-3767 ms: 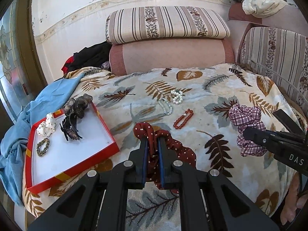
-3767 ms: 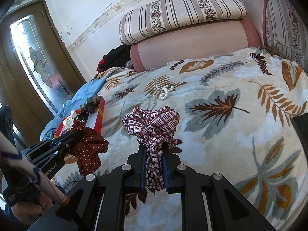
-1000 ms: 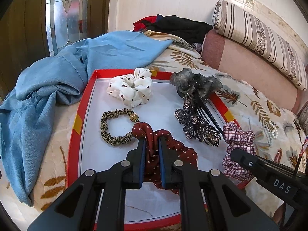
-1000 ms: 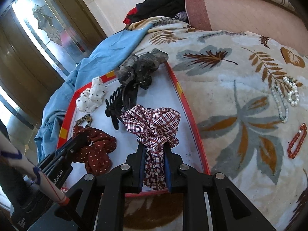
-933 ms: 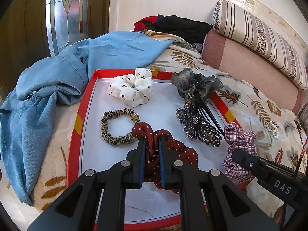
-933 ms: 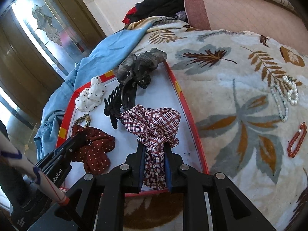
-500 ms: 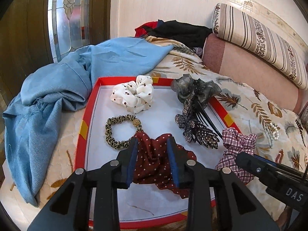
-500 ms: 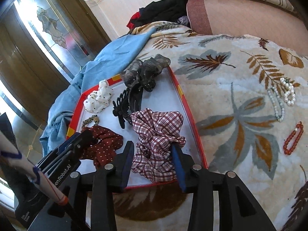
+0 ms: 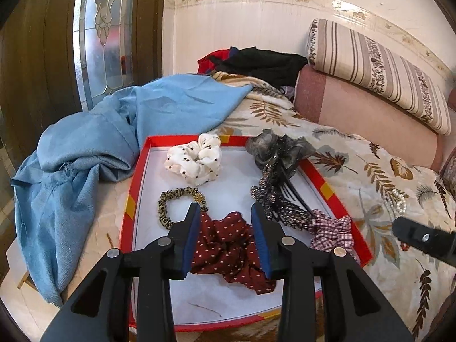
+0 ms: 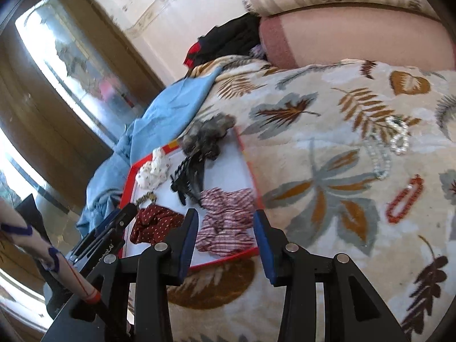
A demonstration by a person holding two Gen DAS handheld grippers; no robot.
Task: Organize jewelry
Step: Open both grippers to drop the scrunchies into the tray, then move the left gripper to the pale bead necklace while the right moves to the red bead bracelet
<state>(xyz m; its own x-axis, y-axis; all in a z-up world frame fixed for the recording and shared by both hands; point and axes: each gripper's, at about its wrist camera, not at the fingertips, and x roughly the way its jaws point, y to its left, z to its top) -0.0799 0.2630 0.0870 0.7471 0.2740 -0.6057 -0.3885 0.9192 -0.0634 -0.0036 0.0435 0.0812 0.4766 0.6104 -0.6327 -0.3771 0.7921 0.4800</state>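
Note:
A red-rimmed white tray lies on the leaf-print blanket. In it lie a dark red dotted scrunchie, a plaid scrunchie, a white dotted scrunchie, a leopard hair tie, a grey bow and black claw clips. My left gripper is open, just above the red scrunchie. My right gripper is open, just behind the plaid scrunchie at the tray's near right edge. Pearl bracelets and a red bead bracelet lie on the blanket.
A blue cloth is bunched against the tray's left side. Dark clothes and striped and pink bolsters lie at the back. A wooden door with glass stands at left beyond the bed edge.
Both grippers have opened and let go of their scrunchies, which now lie in the tray. Both grippers have drawn back and up a little; the right one has swung right.

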